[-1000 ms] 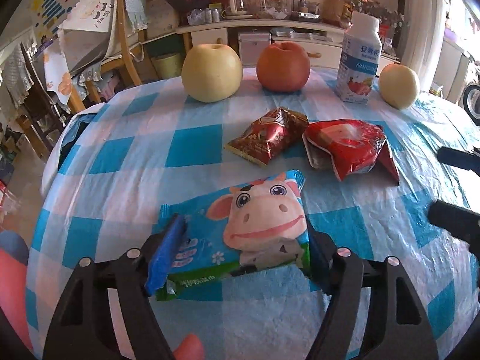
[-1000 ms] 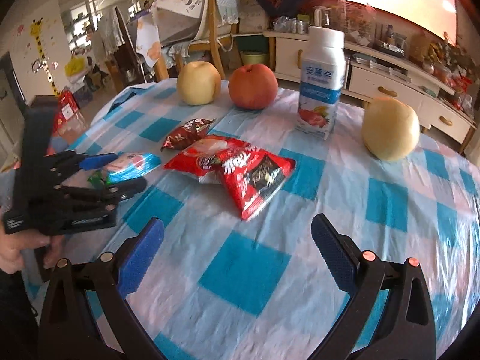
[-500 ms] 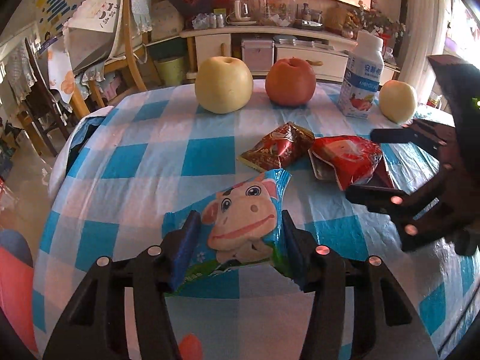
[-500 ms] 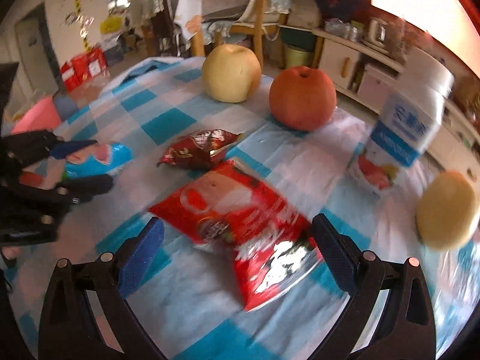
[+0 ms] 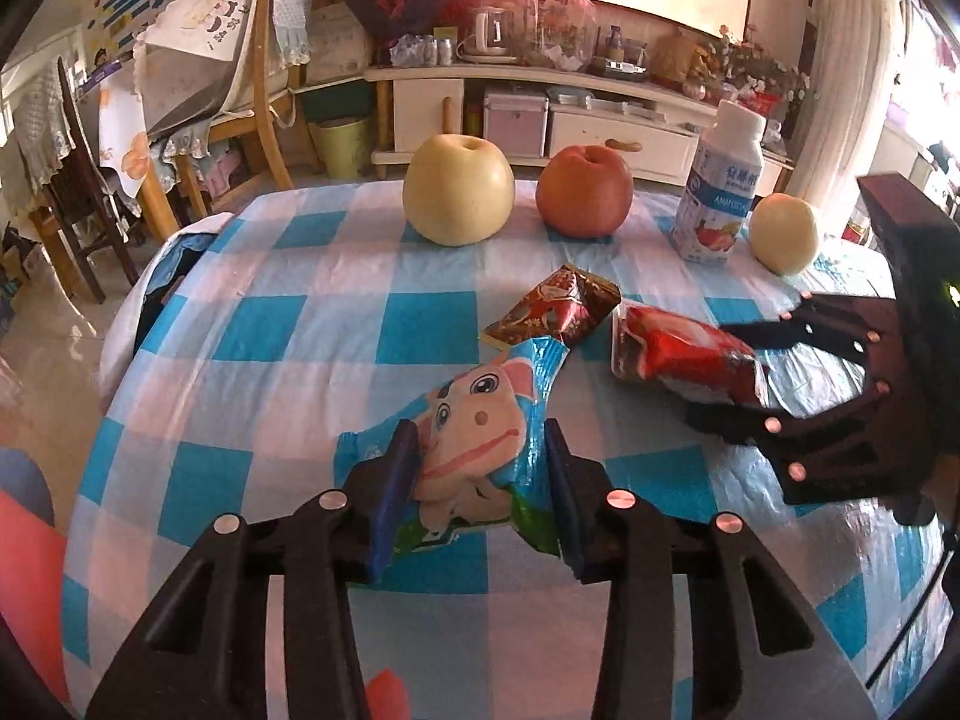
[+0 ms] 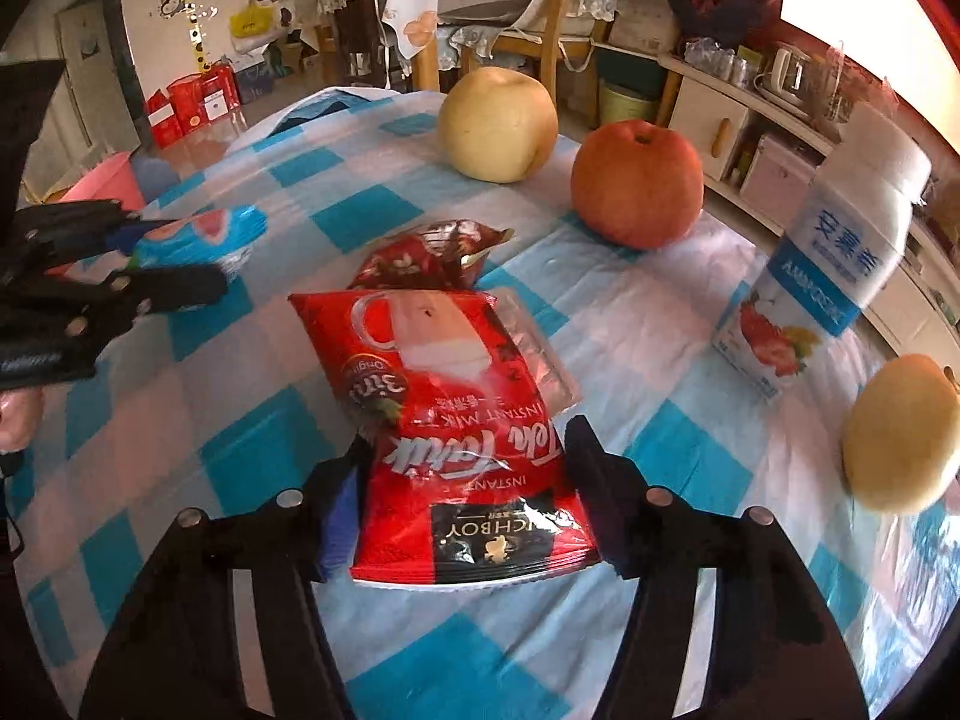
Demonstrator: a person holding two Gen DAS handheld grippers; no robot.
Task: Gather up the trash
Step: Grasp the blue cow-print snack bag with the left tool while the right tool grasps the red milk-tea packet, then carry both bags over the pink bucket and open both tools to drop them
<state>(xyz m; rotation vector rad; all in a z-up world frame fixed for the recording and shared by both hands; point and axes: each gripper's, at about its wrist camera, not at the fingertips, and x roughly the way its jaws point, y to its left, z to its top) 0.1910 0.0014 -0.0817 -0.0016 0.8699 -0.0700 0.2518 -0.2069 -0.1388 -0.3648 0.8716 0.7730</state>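
Since half a second ago, the right gripper [image 6: 465, 489] has come down until its fingers [image 6: 591, 468] bracket, without visibly pinching, the red foil "Instant Milk Tea" sachet [image 6: 456, 420], which lies on the blue-and-white checked bench [image 6: 630, 312]. Its lower label reads partly "…CHBOY", the first letters being hard to make out. The left gripper [image 5: 480, 483] is clenched on the crumpled blue cartoon-cow wrapper [image 5: 480, 444], whose lower print its fingers [image 5: 393, 480] hide, while the white yoghurt bottle [image 6: 834, 276] reads "AMMOSIC".
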